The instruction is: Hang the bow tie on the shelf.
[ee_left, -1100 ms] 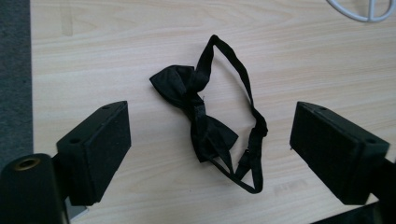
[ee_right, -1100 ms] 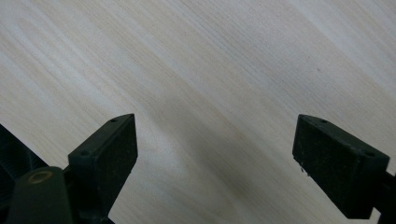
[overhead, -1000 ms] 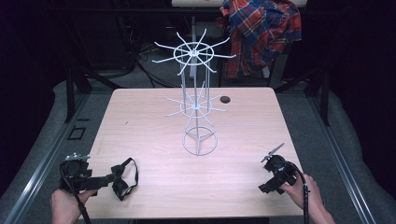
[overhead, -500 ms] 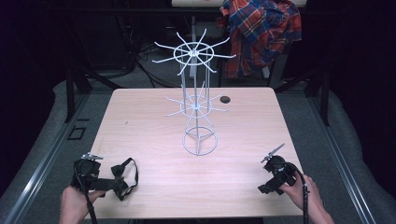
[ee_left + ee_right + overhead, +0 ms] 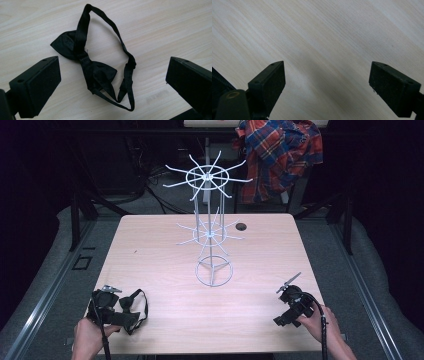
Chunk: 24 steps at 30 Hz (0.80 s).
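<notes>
The black bow tie (image 5: 86,63) lies flat on the counter (image 5: 165,255) at its near left corner, directly ahead of the left hand-held gripper (image 5: 131,312) and between the lines of its two jaws, which have just been opening and now stand spread wide with nothing pressed between them. In the left gripper view the bow's long axis runs on a slant, from the upper left wing down to the lower right wing, so it lies crosswise to neither jaw squarely; the knot at the middle sits a little toward the left jaw, and the strap (image 5: 126,57) loops out toward the right jaw. The left hand (image 5: 90,337) is plainly the nearer one: in the high view the tie (image 5: 131,306) is just beside that gripper, while the right hand-held gripper (image 5: 280,320) rests well apart at the near right corner, its jaws also spread over bare wood (image 5: 324,40). Beyond both, at the middle of the counter, stands a white wire rack (image 5: 210,235) with spoked arms at two levels. The tie itself is matte black cloth, limp, its two wings slightly creased and uneven, the thin adjustable strap closed into a loose oval lying flat on the counter.
</notes>
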Each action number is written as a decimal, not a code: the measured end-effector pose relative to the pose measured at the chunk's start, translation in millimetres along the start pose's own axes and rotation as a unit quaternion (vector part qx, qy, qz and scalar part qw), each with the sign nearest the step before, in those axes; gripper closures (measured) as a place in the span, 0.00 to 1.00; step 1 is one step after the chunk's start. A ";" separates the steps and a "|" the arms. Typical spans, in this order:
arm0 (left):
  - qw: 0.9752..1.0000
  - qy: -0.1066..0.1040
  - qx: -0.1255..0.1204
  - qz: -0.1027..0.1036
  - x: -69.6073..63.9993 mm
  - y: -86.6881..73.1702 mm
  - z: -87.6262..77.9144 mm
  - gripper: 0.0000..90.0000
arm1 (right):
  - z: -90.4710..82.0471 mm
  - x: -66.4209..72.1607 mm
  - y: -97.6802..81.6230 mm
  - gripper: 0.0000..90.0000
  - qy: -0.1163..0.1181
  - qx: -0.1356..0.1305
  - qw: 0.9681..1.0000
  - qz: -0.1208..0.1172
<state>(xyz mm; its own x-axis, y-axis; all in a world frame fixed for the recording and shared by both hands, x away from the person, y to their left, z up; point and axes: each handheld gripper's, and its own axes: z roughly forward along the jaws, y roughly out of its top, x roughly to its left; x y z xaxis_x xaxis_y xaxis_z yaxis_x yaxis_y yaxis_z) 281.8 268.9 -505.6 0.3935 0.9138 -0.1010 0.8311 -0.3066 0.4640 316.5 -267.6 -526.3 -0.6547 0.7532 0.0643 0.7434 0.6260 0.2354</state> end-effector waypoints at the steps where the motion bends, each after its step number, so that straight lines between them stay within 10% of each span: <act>1: 1.000 0.002 0.001 0.001 -1.1 -1.1 1.1 0.00 | 0.3 1.2 0.6 0.15 0.005 -0.003 1.000 0.006; 17: 0.998 0.006 0.038 0.042 -17.6 -1.2 16.7 0.01 | 1.5 2.2 5.0 0.15 0.006 0.005 1.000 -0.006; 24: 0.996 0.004 0.051 0.069 -24.0 -2.8 16.7 0.23 | 0.4 9.0 6.8 0.15 -0.001 0.005 1.000 -0.018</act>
<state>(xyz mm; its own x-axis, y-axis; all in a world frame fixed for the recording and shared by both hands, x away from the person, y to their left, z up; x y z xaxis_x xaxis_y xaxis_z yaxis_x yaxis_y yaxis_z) 276.6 243.4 -519.2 0.5029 0.8636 -0.0348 0.8053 -0.4536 0.3817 315.7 -256.5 -524.5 -0.6809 0.7303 0.0544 0.7205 0.6548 0.2285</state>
